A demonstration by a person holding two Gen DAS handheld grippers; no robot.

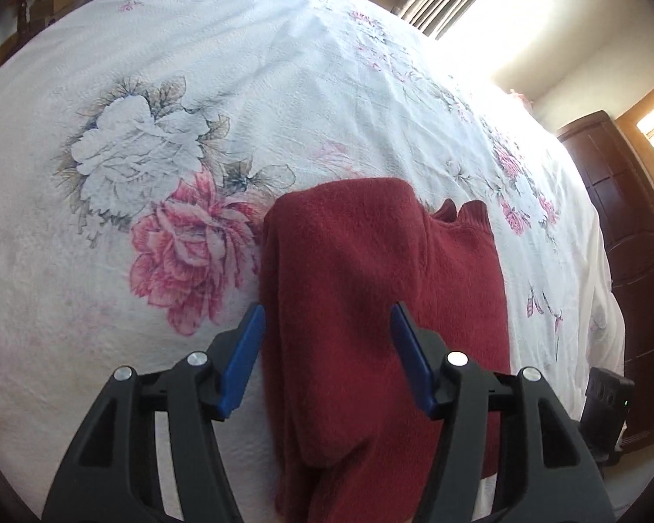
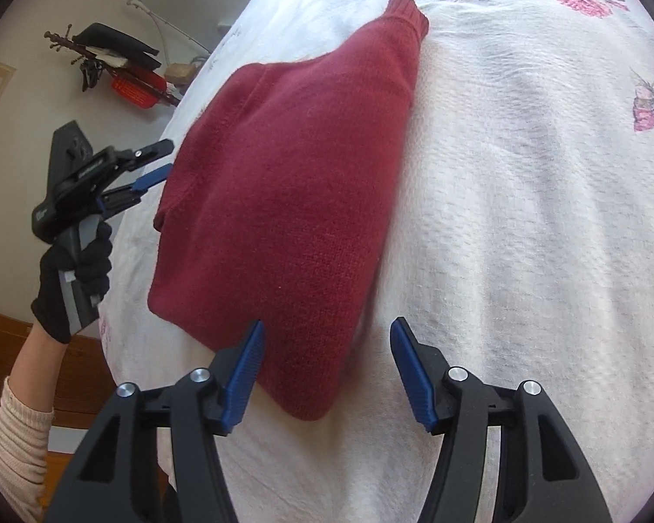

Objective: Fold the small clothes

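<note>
Lying folded on floral bedspread (image 1: 196,87): red sweater (image 1: 370,283) (both tongs agape)

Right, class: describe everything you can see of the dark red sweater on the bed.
The sweater is dark red, a soft fuzzy knit with a ribbed high collar and a stitched seam. It lies flat on the white floral bedspread, folded narrow with a sleeve laid over its body. The left gripper and right gripper are both open above its edges, gripping nothing; only the bedspread clearly touches it.

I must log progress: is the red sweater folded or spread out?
Folded: the red sweater lies as a compact layered bundle on the bedsheet, sleeves tucked in.
</note>
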